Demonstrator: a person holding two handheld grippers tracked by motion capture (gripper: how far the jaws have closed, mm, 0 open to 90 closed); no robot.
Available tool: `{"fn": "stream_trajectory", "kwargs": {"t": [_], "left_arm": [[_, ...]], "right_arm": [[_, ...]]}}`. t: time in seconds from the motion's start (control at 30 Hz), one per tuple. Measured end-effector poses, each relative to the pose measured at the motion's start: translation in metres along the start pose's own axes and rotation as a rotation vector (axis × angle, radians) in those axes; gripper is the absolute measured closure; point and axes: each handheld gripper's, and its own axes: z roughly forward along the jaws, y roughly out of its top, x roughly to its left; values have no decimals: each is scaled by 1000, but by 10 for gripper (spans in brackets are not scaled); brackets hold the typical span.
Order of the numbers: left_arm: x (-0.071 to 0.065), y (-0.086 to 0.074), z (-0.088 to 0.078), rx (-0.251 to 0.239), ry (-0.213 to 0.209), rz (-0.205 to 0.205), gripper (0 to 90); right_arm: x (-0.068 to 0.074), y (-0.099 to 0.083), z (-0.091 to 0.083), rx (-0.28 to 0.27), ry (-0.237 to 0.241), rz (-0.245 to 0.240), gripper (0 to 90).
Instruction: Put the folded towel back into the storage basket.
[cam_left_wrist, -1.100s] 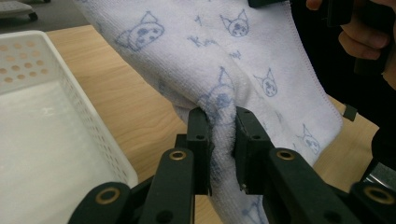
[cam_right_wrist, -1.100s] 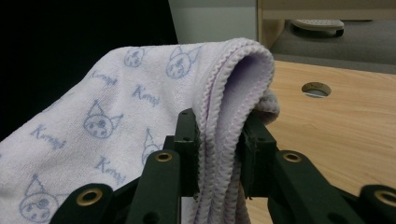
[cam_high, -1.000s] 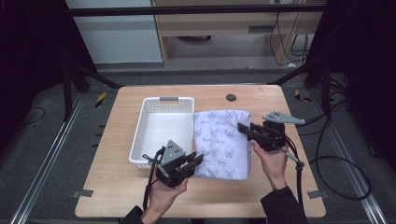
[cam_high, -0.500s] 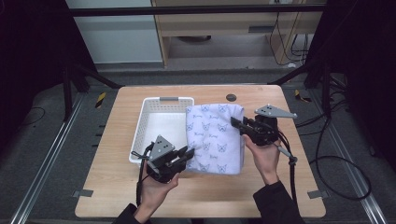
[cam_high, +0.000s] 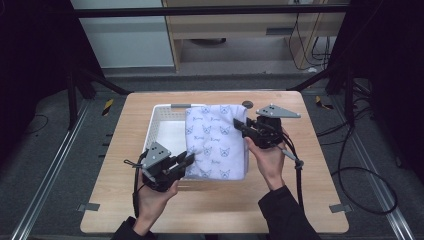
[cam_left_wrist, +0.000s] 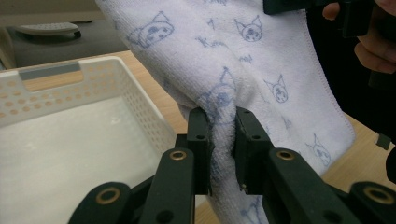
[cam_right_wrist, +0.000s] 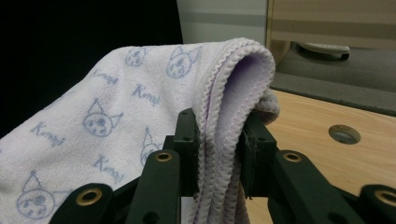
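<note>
Nearest the viewer, a person's two forearms reach in over a light wooden table (cam_high: 120, 210), each hand holding a two-jaw gripper. The left gripper (cam_high: 187, 161), at the near left, is clenched on the near edge of a folded white towel (cam_high: 216, 142) printed with small blue cat faces; in the left gripper view its black jaws pinch a bunched fold of the cloth (cam_left_wrist: 223, 122). Farther off and to the right, the right gripper (cam_high: 240, 125) grips the towel's folded far corner; the right gripper view has the doubled, stitched hem (cam_right_wrist: 224, 116) squeezed between its jaws.

The towel hangs between the two grippers, lifted and tilted, its left part over the right side of a white perforated plastic basket (cam_high: 152, 135) that sits on the table. The basket looks empty inside. Just beyond the towel's far edge is a small round dark hole or grommet in the tabletop (cam_high: 247, 104). Behind the table stand a pale cabinet and a wooden shelf unit (cam_high: 225, 30) with cables.

The step in hand appears to be carrying the folded towel into the basket. To do it well, both grips should stay firm and level so the fold does not open, and the towel should be centred above the basket before lowering, clear of the rim.
</note>
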Motion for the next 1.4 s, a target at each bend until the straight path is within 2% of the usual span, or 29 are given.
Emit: {"fn": "stream_trajectory", "kwargs": {"t": [0.2,0.57,1.3,1.4], "left_arm": [[12,0,-3,-7,22,-16,774],[34,0,-14,-23,60,-51,774],[75,1,-37,-59,141,-114,775],[78,1,-39,-61,155,-112,775]], "right_arm": [[10,6,11,-7,-8,-16,718],[22,14,34,-12,17,-17,717],[55,35,79,3,52,-47,713],[57,37,83,3,54,-47,713]]}}
